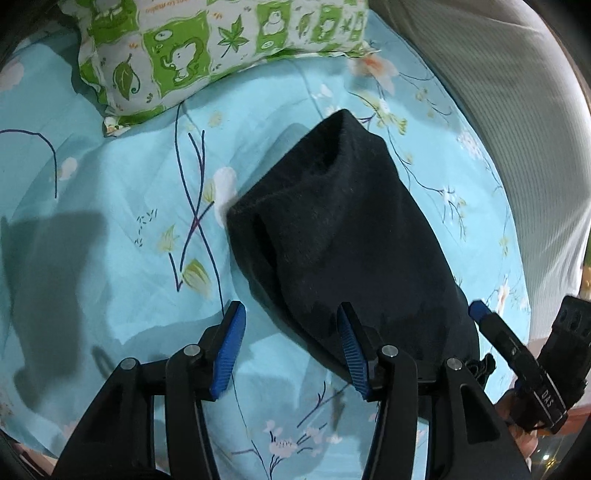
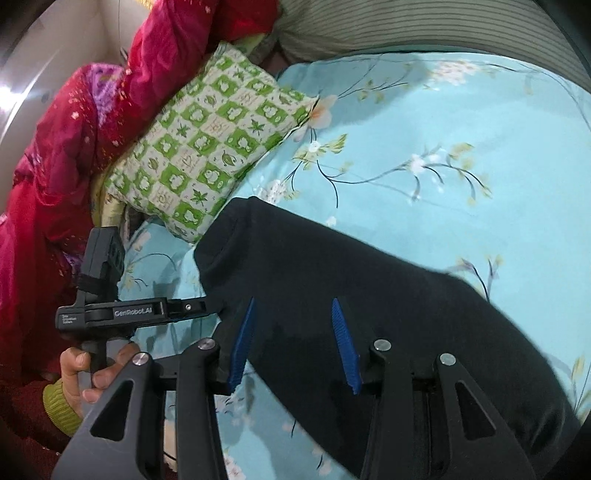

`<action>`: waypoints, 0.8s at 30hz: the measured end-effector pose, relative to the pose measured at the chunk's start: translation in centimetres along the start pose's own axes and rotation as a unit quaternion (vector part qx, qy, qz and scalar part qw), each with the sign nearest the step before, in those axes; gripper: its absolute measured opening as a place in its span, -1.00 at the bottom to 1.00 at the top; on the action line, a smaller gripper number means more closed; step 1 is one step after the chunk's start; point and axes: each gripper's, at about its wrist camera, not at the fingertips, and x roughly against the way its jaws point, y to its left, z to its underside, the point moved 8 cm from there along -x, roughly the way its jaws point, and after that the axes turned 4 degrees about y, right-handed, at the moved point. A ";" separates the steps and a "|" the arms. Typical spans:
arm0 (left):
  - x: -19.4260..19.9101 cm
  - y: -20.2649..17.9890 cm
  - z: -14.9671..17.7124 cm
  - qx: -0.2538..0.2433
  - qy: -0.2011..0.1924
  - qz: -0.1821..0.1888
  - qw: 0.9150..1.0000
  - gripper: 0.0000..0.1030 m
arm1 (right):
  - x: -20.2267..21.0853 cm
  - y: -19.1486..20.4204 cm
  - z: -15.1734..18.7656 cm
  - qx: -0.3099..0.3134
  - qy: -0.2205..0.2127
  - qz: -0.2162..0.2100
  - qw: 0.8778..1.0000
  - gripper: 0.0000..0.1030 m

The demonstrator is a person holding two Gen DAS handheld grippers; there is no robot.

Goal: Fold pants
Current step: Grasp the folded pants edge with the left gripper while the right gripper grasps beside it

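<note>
Dark navy pants (image 1: 343,229) lie folded into a thick, narrow bundle on a light blue floral sheet (image 1: 110,177). My left gripper (image 1: 291,308) hangs open over the bundle's near left edge, one pad above the sheet and the other above the cloth, pinching nothing. A blue-tipped finger (image 1: 478,310) of the right gripper shows at the pants' right edge. In the right wrist view the pants (image 2: 369,280) stretch from centre to lower right. There my right gripper (image 2: 293,301) stands open just above the dark cloth. A hand (image 2: 79,373) holds the left gripper's handle at the left.
A green-and-white checked pillow (image 1: 184,48) (image 2: 207,155) lies on the sheet just beyond the pants. A red quilt (image 2: 55,166) is heaped at the far left. Grey striped bedding (image 1: 517,129) (image 2: 406,26) runs along the sheet's far side.
</note>
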 end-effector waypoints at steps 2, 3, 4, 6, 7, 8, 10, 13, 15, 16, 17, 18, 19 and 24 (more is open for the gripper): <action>-0.5 -0.2 -0.2 0.006 0.000 0.000 1.000 0.01 | -1.1 0.1 -1.1 0.018 0.014 0.004 1.000 -0.14; -0.6 -0.1 -0.4 0.011 0.001 0.003 1.000 0.01 | -1.4 0.2 -1.5 0.025 0.018 0.006 0.999 -0.14; -0.8 -0.1 -0.6 0.015 0.001 0.005 1.000 0.01 | -1.9 0.3 -2.0 0.035 0.024 0.009 0.999 -0.14; -1.1 0.0 -0.9 0.024 0.002 0.009 1.000 0.01 | -3.0 0.7 -3.1 0.055 0.039 0.010 0.998 -0.14; -1.2 0.0 -1.1 0.026 0.002 0.010 1.000 0.01 | -3.5 0.8 -3.6 0.065 0.046 0.010 0.997 -0.14; -1.4 0.1 -1.2 0.030 0.000 0.011 0.999 0.01 | -4.2 1.1 -4.1 0.078 0.057 0.011 0.995 -0.14; -1.3 0.3 -1.3 0.038 -0.006 0.013 0.999 0.01 | -5.9 1.7 -5.0 0.107 0.084 0.011 0.991 -0.14; -1.5 0.5 -1.5 0.051 -0.011 0.020 0.998 0.01 | -7.9 2.3 -6.0 0.139 0.113 0.009 0.984 -0.14; -1.6 0.6 -1.7 0.055 -0.012 0.023 0.998 0.01 | -9.2 2.7 -6.6 0.157 0.132 0.007 0.979 -0.14; -1.6 0.6 -1.8 0.055 -0.013 0.024 0.998 0.01 | -9.8 2.9 -7.0 0.166 0.139 0.007 0.976 -0.14; -1.7 0.6 -2.0 0.056 -0.014 0.026 0.998 0.01 | -10.4 3.1 -7.2 0.172 0.148 0.004 0.974 -0.12; -1.7 0.6 -2.2 0.058 -0.015 0.029 0.998 0.01 | -11.0 3.3 -7.4 0.177 0.160 0.001 0.971 -0.07; -1.8 0.6 -2.3 0.060 -0.015 0.030 0.998 0.01 | -11.4 3.4 -7.5 0.182 0.166 0.000 0.969 -0.05; -1.8 0.9 -3.0 0.074 -0.027 0.046 0.996 -0.04 | -13.8 4.0 -7.9 0.203 0.195 -0.011 0.960 -0.05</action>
